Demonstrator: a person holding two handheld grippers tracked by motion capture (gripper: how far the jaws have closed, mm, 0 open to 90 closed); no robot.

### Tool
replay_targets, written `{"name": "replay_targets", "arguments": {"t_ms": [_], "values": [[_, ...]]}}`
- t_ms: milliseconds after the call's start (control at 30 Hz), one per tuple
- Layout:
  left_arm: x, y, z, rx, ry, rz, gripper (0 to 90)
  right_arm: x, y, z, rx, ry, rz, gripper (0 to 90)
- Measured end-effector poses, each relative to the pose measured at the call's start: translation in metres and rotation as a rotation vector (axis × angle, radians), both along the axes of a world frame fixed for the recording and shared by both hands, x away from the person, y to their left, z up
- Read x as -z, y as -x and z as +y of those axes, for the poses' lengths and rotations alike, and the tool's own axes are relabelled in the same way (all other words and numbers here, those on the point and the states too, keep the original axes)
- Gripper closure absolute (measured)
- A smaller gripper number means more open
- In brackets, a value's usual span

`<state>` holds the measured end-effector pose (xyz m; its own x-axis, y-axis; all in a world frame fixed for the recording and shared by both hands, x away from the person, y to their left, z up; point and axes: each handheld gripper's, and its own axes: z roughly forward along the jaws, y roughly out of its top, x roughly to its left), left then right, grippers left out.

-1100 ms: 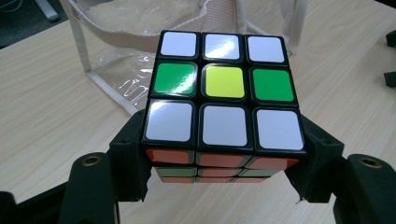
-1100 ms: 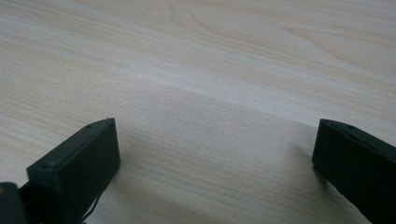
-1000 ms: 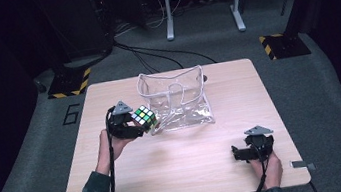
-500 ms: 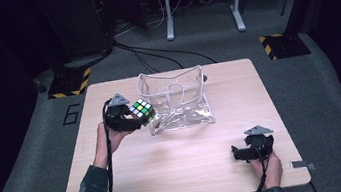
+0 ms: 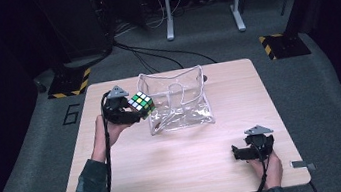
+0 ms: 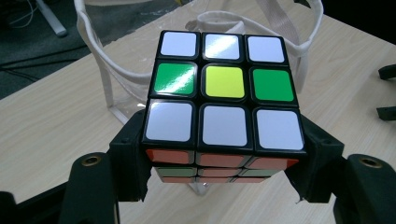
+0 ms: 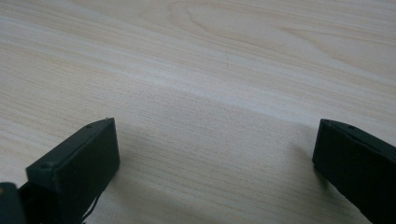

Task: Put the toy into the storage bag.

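one rubik's cube [image 6: 223, 105], one clear plastic bag [image 5: 179, 102] with white trim and handles, two grippers, one wooden table [image 5: 177, 155]. left gripper [image 5: 128, 113]: jaws clamped on the cube's two sides, cube lifted off the table, just beside the bag's left wall. cube top face in the left gripper view: six white squares, two green, one yellow centre; orange squares on the near face. right gripper [image 5: 247, 152]: low at the table's near right corner, well apart from the bag, jaws spread wide over bare wood. writing: a "6" marked on the floor [image 5: 71, 114] left of the table.
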<state>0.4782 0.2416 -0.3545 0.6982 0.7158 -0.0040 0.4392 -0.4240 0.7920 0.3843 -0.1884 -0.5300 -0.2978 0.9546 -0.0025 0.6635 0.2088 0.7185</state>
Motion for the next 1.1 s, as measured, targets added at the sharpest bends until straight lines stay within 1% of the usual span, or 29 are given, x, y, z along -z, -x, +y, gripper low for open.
{"name": "replay_targets", "arguments": {"t_ms": [133,433,500,800,900,1100], "values": [[-0.005,-0.004,-0.001,-0.004,0.009,-0.008,33.6,0.000,0.000,0.000,0.012,-0.002,0.001,0.0],[-0.020,-0.012,-0.004,-0.003,0.001,-0.026,33.6,0.000,0.000,0.000,0.017,-0.002,0.000,0.0],[-0.022,-0.014,-0.005,-0.003,0.005,-0.030,33.6,0.000,0.000,0.000,0.019,-0.003,0.000,0.0],[-0.030,-0.023,-0.010,-0.004,0.003,-0.038,33.6,0.000,0.000,0.000,0.027,-0.004,0.005,0.4],[-0.033,-0.028,-0.011,-0.006,0.004,-0.039,33.6,0.000,0.000,-0.001,0.023,-0.001,0.000,0.4],[-0.038,-0.036,-0.015,-0.010,0.005,-0.042,33.6,0.000,0.000,0.000,0.027,-0.003,0.004,0.4]]}}
